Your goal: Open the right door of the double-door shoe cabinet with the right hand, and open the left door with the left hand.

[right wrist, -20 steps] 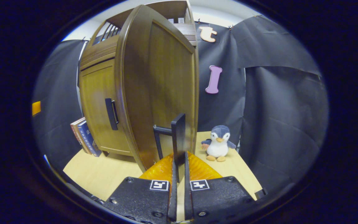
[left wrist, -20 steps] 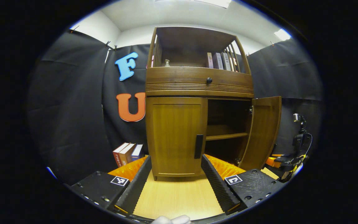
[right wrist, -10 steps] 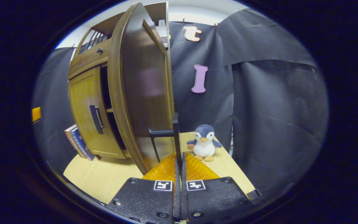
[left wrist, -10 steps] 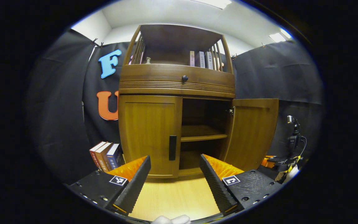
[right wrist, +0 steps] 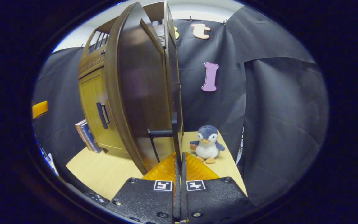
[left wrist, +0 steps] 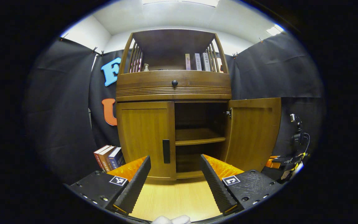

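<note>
The cabinet [left wrist: 172, 93] stands on a wooden tabletop [left wrist: 176, 199]. The right door [right wrist: 141, 93] is swung wide, its handle [right wrist: 174, 130] apparently clamped by the right gripper [right wrist: 179, 161]; over-pulling could strain the hinge [left wrist: 228, 112]. The left gripper [left wrist: 176, 174], jaws apart, is off the closed left door [left wrist: 144, 140]; a misaligned approach could miss its pull [left wrist: 166, 151].

One cabinet [left wrist: 173, 90] — two doors [left wrist: 144, 140], one drawer knob [left wrist: 174, 82]. Three books [left wrist: 109, 157] beside it; four books [left wrist: 197, 61] on top — one small bottle [left wrist: 146, 67]. One toy penguin [right wrist: 207, 144].
</note>
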`<state>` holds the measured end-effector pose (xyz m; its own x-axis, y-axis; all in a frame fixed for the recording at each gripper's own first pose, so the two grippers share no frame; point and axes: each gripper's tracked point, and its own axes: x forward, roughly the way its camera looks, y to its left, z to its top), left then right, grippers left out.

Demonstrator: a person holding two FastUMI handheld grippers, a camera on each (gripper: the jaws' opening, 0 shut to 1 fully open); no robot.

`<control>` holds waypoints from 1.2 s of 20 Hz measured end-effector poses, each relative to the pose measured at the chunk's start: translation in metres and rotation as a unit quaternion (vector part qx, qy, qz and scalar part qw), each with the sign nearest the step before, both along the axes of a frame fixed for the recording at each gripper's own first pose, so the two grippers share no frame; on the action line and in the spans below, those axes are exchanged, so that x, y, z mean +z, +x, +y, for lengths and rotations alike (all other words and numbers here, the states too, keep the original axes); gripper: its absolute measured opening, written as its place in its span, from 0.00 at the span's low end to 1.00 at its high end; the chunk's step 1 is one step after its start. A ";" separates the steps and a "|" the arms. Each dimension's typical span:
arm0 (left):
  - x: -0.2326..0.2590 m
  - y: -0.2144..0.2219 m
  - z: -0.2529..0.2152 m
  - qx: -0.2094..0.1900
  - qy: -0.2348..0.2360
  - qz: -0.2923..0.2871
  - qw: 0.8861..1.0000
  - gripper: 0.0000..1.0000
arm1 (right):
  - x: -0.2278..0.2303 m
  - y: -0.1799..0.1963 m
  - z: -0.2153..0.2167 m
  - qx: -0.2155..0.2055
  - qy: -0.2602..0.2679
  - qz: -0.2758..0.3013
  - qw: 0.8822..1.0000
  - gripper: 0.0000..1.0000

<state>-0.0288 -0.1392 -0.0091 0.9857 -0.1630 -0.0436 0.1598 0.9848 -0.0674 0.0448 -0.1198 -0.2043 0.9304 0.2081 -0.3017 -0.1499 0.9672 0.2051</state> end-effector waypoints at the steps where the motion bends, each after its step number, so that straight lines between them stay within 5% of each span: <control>1: 0.002 -0.002 -0.003 0.006 -0.004 -0.001 1.000 0.95 | 0.000 0.001 -0.002 0.009 -0.002 -0.001 1.000 0.04; 9: -0.003 -0.014 -0.015 0.045 -0.003 -0.003 0.999 0.94 | -0.002 0.005 -0.009 0.076 -0.012 -0.009 0.997 0.04; 17: -0.003 -0.010 -0.016 0.042 0.002 -0.002 0.999 0.94 | -0.001 -0.004 -0.018 0.079 -0.028 -0.010 0.996 0.08; 19: -0.002 -0.005 -0.014 0.036 0.000 -0.006 0.999 0.94 | 0.002 -0.011 -0.024 0.070 -0.032 -0.011 0.997 0.15; 24: -0.001 0.008 -0.003 0.017 -0.001 -0.008 1.000 0.94 | 0.036 -0.036 -0.052 -0.003 -0.047 -0.031 0.998 0.70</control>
<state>-0.0206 -0.1419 -0.0101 0.9912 -0.1300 -0.0266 0.1280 0.9895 -0.0672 0.0092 -0.1714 -0.1686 0.9490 0.1765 -0.2613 -0.1544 0.9826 0.1029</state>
